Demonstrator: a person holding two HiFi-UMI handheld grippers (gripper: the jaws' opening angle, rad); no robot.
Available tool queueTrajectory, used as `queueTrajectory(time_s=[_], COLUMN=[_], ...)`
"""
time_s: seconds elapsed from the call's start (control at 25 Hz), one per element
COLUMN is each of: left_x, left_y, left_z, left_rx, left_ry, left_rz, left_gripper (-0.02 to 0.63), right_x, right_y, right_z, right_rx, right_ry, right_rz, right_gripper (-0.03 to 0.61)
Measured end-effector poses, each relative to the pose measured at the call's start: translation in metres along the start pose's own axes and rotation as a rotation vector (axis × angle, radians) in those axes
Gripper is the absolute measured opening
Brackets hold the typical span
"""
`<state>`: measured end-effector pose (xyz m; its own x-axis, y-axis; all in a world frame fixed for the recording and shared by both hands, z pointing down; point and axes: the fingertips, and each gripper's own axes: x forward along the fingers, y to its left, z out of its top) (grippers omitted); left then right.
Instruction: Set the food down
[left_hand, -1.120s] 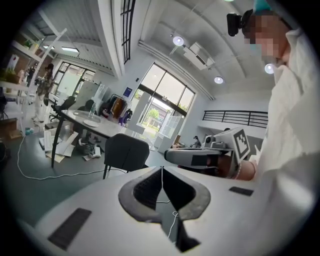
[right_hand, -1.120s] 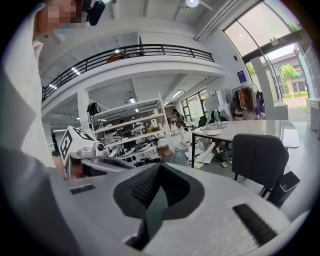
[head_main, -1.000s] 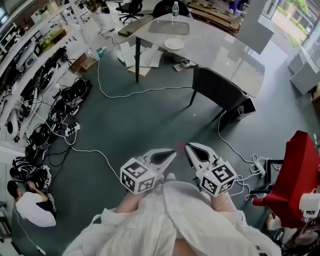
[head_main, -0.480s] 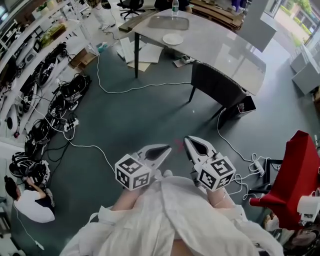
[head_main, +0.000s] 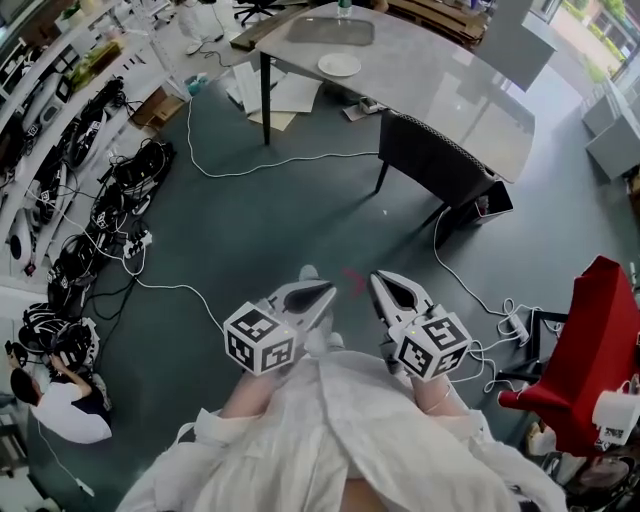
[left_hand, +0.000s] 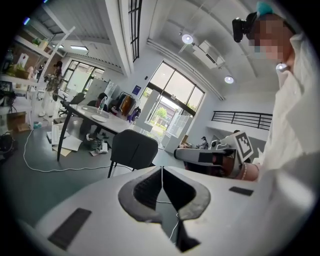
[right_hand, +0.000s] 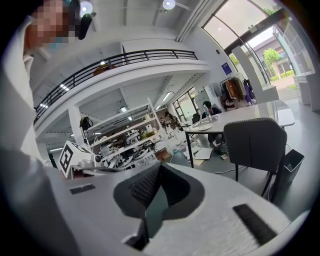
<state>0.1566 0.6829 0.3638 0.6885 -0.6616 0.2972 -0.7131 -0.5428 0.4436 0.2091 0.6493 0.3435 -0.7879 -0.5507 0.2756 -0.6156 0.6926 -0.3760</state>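
Pale grey shells clad the left gripper (head_main: 326, 290) and the right gripper (head_main: 379, 279), each bearing a cube of black-and-white square markers, with black ribbed pads (left_hand: 148, 188). The dark teal-grey floor (head_main: 260, 230) carries a thin white cable (head_main: 280, 165). A light grey mottled table (head_main: 450, 80) bears a round white plate (head_main: 339, 65). The fabric chair (head_main: 430, 165) is black, and the person's loose garment (head_main: 340, 440) is white.

The person wears a loose white long-sleeved shirt (head_main: 340, 440), creased across the front. The pale grey, beak-shaped plastic left gripper (head_main: 322, 292) and its twin, the right gripper (head_main: 381, 283), have smooth moulded shells. Each carries a white cube with black square markers (head_main: 258, 338) at its rear, small black rectangular insets on the shell, and dark ribbed pads lining the fingers (left_hand: 145, 189).
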Motion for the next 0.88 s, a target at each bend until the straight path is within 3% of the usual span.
queueTrajectory(time_s=[0.24, 0.6, 0.88], left_x=[0.025, 0.057, 0.070], left_y=[0.042, 0.131, 0.192], left_z=[0.027, 0.109, 0.150], left_rx=[0.016, 0.056, 0.070], left_ry=[0.020, 0.012, 0.035], left_rz=[-0.021, -0.095, -0.133], left_gripper=[0.017, 0.017, 0.017], right_x=[0.052, 0.156, 0.220], right_y=[-0.022, -0.059, -0.076], right_z=[0.024, 0.090, 0.125], right_rx=[-0.016, -0.033, -0.029], right_ry=[-0.006, -0.041, -0.058], right_rz=[-0.016, -0.059, -0.100], right_gripper=[0.002, 0.002, 0.002])
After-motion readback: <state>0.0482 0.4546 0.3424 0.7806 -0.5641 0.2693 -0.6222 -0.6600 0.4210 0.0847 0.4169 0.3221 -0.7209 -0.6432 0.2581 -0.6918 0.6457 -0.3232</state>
